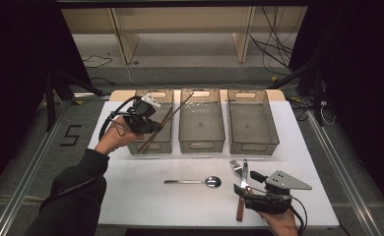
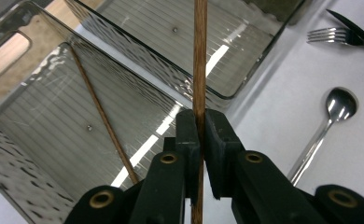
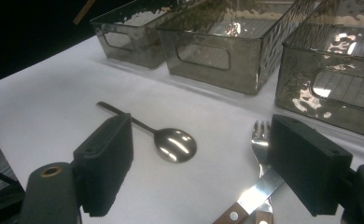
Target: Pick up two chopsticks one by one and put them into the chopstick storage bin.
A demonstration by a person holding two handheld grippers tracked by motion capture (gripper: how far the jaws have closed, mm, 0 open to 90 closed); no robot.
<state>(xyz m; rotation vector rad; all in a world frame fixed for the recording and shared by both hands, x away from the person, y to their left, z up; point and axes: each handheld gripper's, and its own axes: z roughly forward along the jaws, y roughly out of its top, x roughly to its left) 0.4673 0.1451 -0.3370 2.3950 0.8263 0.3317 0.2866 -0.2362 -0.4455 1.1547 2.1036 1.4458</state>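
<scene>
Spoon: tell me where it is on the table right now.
In the high view the spoon lies flat on the white table, in front of the middle bin, bowl pointing toward the fork and knife at its right.

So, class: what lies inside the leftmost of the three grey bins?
Inside the leftmost bin lies one wooden chopstick, slanting across its ribbed floor. The left gripper holds a second chopstick above it. The gripper's jaws hide the near corner, so anything there cannot be seen.
</scene>
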